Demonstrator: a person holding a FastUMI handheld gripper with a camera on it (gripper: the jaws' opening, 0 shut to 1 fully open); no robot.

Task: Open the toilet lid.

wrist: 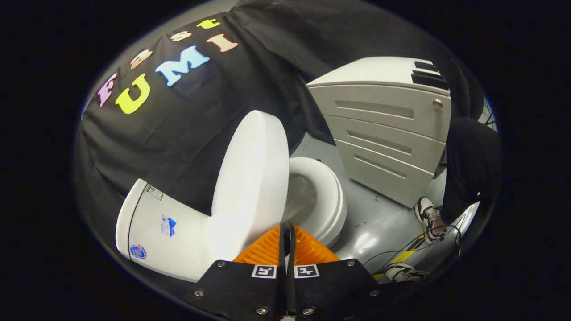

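While the tool (287, 232) keeps its ribbed fingers pressed together on nothing, the glossy white toilet lid (252, 171) stands raised just ahead at twelve o'clock, the rounded seat (328, 196) at one o'clock, a drawer cabinet (383, 129) at two on smooth grey floor (374, 223).

The gripper (287, 232) has its two fingers pressed close together, with nothing between them. Just ahead of the fingers is the toilet seat (328, 200), and the bowl (299, 196) sits inside its ring. The toilet lid (252, 171) stands up, just ahead of the fingers and to their left, beside the seat. The tank (156, 232) is further left, behind the lid. Beyond the seat, to the right of the fingers, a drawer cabinet (383, 129) stands on the floor (374, 218). A person's leg (468, 169) and shoes (427, 213) are right of the cabinet. Cables (401, 249) lie on the floor near the shoes.
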